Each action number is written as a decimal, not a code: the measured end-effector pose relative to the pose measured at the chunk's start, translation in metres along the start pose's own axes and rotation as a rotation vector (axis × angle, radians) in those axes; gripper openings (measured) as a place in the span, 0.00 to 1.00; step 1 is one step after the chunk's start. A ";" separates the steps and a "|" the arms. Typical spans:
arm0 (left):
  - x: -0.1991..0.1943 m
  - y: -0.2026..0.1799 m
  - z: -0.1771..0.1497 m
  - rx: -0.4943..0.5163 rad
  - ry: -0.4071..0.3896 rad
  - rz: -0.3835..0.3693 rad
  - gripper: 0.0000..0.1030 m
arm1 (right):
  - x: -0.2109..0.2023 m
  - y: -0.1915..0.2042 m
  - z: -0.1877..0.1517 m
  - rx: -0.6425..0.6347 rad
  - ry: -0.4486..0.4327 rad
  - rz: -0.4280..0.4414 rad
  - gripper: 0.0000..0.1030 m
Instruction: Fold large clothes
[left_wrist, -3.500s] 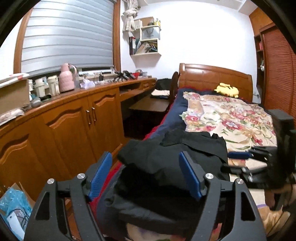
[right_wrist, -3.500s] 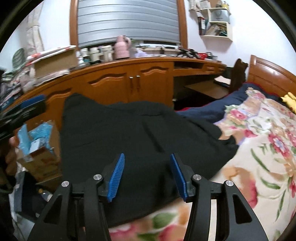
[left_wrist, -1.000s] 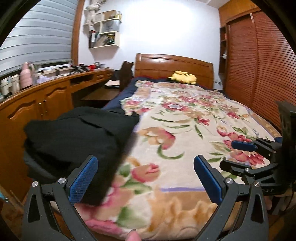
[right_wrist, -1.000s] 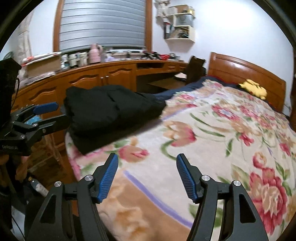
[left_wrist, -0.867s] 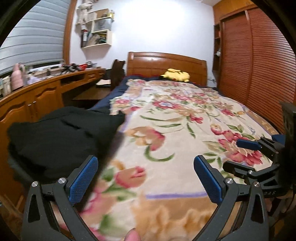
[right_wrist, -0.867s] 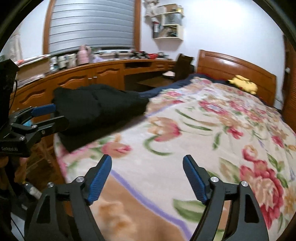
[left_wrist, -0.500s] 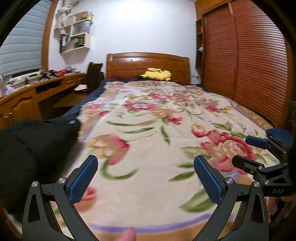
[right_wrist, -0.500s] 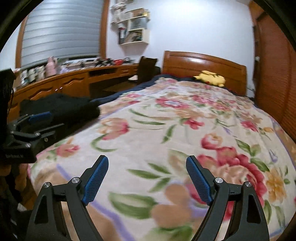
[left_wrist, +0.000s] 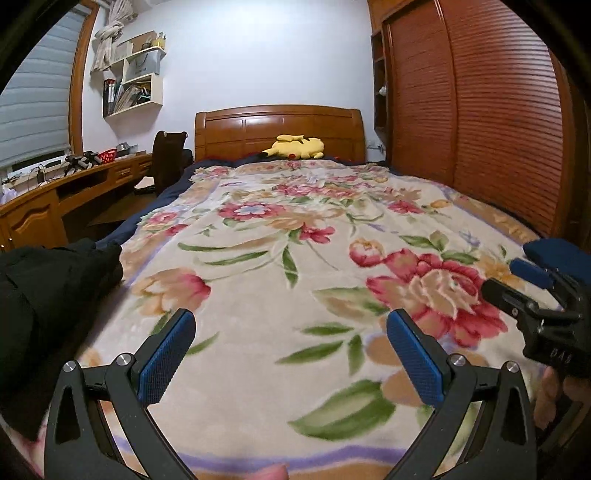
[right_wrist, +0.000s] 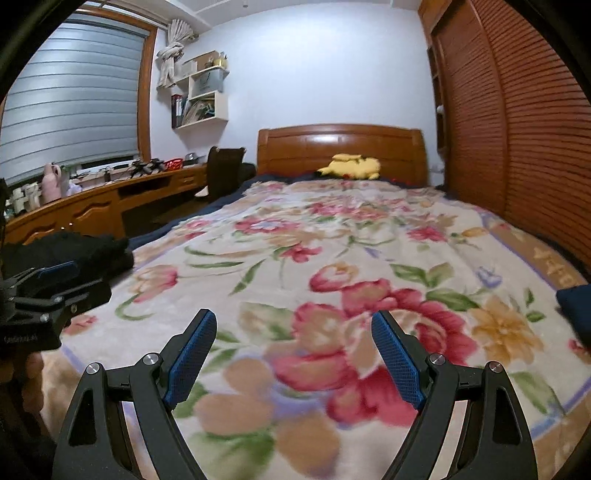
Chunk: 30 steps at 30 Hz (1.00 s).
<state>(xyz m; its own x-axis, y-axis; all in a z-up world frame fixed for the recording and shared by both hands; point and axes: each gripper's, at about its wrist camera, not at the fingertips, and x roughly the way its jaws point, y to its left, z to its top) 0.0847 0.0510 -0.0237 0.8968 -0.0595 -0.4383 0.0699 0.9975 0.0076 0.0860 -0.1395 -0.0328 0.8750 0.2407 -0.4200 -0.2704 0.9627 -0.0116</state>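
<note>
Over the bed (left_wrist: 295, 280), both grippers, left (left_wrist: 291, 354) and right (right_wrist: 293, 354), hover spread wide, empty.
Black garment (left_wrist: 48, 291) lies bunched, perhaps folded, at the near left edge.

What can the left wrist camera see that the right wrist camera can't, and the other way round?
Only the left wrist view shows the right gripper, at its right edge, and a wide stretch of the black garment at the bed's left edge. Only the right wrist view shows the left gripper at its left edge, a pink jug on the wooden counter, and most of the window blind. Both show the floral blanket, the yellow plush toy by the headboard, the wall shelves and the louvred wardrobe. Each camera's own jaws stand open and empty.
</note>
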 end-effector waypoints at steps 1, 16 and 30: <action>0.000 -0.002 -0.003 0.001 0.002 -0.002 1.00 | 0.004 0.002 -0.001 0.000 0.005 0.005 0.85; 0.003 0.000 -0.013 -0.047 0.007 0.004 1.00 | 0.021 -0.003 -0.011 -0.005 0.000 -0.005 0.85; 0.000 0.004 -0.013 -0.041 -0.004 0.001 1.00 | 0.022 -0.005 -0.013 -0.009 -0.006 -0.004 0.85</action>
<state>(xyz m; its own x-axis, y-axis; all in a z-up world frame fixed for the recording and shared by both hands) 0.0789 0.0557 -0.0355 0.8987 -0.0587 -0.4346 0.0513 0.9983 -0.0286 0.1015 -0.1410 -0.0541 0.8786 0.2373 -0.4144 -0.2701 0.9626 -0.0215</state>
